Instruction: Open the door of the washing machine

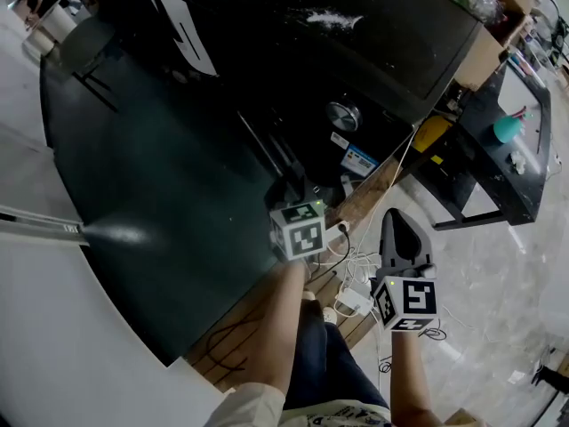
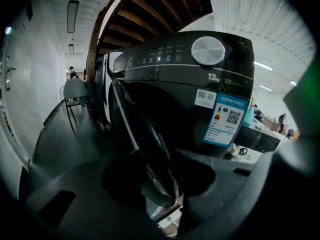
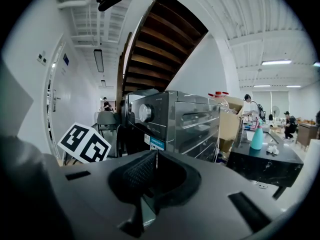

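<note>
A black front-loading washing machine [image 1: 356,52] with a silver knob [image 1: 343,115] stands under a staircase. In the left gripper view its round door's chrome-edged rim [image 2: 150,139] runs between my jaws, below the knob [image 2: 208,50] and a blue energy label [image 2: 227,119]. My left gripper [image 1: 289,188] reaches the door front, and its jaws [image 2: 159,156] press on the rim from both sides. My right gripper [image 1: 402,225] hangs back to the right, away from the machine [image 3: 170,119]. It [image 3: 156,156] is shut, with nothing between the pads.
White cables and a power strip [image 1: 356,296] lie on the floor by my feet. A black table with a teal bottle [image 1: 508,129] stands to the right, and a cardboard box [image 1: 480,56] is beside the machine. A chair [image 2: 75,91] stands beyond the door.
</note>
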The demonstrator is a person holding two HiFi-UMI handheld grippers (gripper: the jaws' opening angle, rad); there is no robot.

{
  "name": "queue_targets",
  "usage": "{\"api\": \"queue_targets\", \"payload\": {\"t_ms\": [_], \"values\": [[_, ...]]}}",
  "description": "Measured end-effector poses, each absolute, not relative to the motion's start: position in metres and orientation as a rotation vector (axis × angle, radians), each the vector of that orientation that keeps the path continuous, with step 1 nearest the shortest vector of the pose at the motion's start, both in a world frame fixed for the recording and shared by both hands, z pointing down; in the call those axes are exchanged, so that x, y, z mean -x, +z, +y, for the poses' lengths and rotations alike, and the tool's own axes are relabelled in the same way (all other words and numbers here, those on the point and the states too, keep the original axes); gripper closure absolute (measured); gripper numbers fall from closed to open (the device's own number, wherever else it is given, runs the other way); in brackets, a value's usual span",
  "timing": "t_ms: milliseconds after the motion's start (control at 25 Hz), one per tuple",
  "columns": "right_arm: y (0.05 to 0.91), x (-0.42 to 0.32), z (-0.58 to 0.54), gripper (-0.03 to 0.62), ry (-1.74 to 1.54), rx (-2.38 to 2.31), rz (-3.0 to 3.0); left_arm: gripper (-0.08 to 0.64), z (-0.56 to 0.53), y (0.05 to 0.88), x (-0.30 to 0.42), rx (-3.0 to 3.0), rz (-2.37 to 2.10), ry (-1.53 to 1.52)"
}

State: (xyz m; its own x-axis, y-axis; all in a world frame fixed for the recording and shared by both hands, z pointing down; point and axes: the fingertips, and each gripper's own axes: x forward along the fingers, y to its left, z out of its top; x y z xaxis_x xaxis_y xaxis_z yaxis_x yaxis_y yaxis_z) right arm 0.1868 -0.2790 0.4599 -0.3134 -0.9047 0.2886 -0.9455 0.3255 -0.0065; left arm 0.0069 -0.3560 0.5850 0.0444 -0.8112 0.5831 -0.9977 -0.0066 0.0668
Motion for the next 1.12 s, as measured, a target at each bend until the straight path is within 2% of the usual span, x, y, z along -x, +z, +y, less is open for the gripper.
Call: {"api": "queue_targets", "payload": {"t_ms": [760,1120], "values": [[0.457,-0.119,-0.261,0.572,0.226,-1.449,-2.523,0.491,-0.277,0.588,0.12,-1.628,-2.009,0.555],[0.461,-0.086,-0.263,0.572,0.233,-1.36,-2.553,0.495,-0.253,0.59,0.198,-1.531,-2.128,0.622]]}}
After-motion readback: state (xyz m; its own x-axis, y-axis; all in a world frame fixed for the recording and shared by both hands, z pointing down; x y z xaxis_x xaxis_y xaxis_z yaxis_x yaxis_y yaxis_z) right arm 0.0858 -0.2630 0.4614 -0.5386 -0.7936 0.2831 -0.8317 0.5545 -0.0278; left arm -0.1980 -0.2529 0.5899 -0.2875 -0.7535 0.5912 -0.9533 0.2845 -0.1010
